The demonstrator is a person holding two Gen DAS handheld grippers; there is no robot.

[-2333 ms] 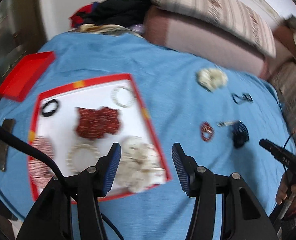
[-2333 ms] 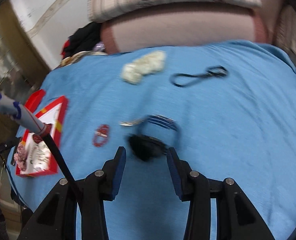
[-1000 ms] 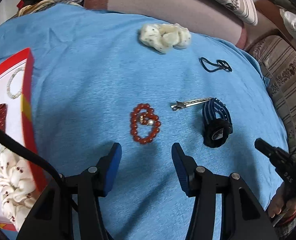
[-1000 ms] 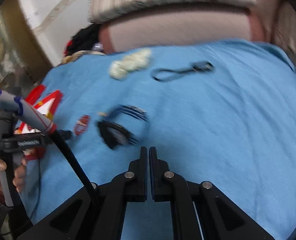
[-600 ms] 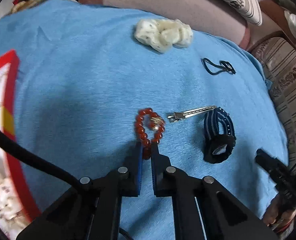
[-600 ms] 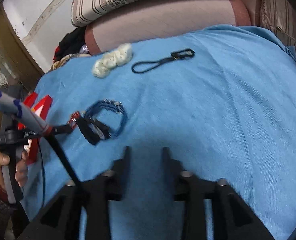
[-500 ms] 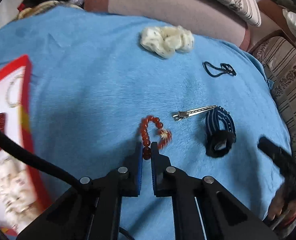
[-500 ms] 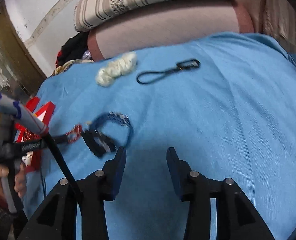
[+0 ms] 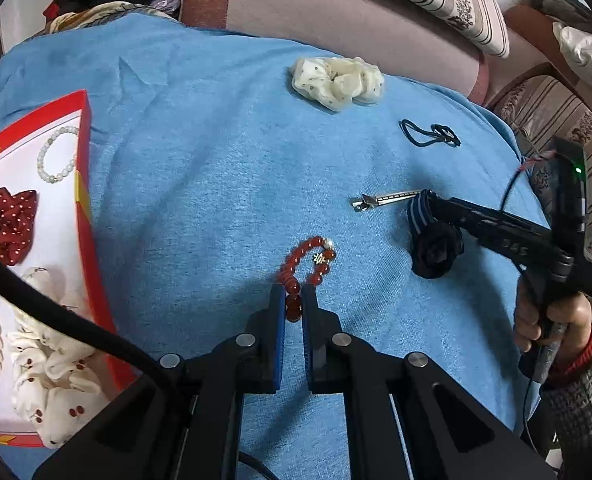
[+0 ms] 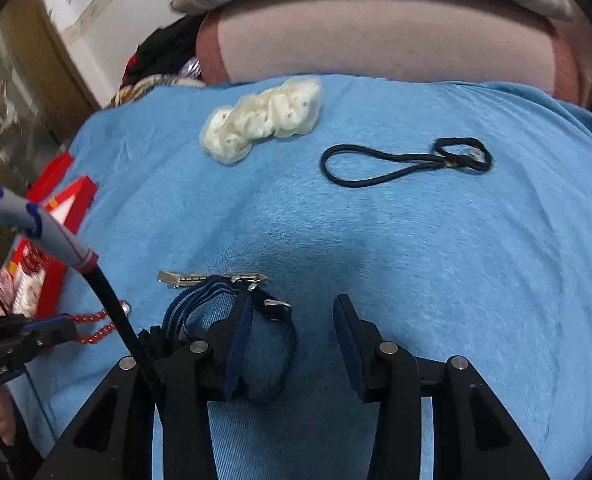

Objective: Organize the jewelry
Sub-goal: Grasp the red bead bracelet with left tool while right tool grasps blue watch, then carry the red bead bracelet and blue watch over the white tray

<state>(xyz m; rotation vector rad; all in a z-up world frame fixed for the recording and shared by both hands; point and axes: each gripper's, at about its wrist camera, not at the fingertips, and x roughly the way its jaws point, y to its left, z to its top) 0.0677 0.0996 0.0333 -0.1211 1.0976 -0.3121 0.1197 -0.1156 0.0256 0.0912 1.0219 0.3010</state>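
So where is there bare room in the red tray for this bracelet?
Bare white shows between the pearl bracelet and the red dotted scrunchie, along the red tray wall. The near end is crowded by the cherry scrunchie and pearls. The left tool holds the red bead bracelet.

Your left claw (image 9: pixel 294 306) was pinched on the near end of the red bead bracelet (image 9: pixel 307 268), the rest of its loop lying flat on the blue blanket (image 9: pixel 200 184). Just beside it to the right lay a silver hair clip (image 9: pixel 387 200), touching a striped blue band with a black flower (image 9: pixel 435 240); your right claw (image 10: pixel 292 336) stood spread, one finger inside that band. Farther back lay a cream scrunchie (image 9: pixel 335 82) and a black hair tie (image 9: pixel 429 134). At your left, the red-edged tray (image 9: pixel 86 184) held a pearl bracelet (image 9: pixel 56 154), a red dotted scrunchie (image 9: pixel 4 220) and a cherry-print scrunchie (image 9: pixel 52 364).
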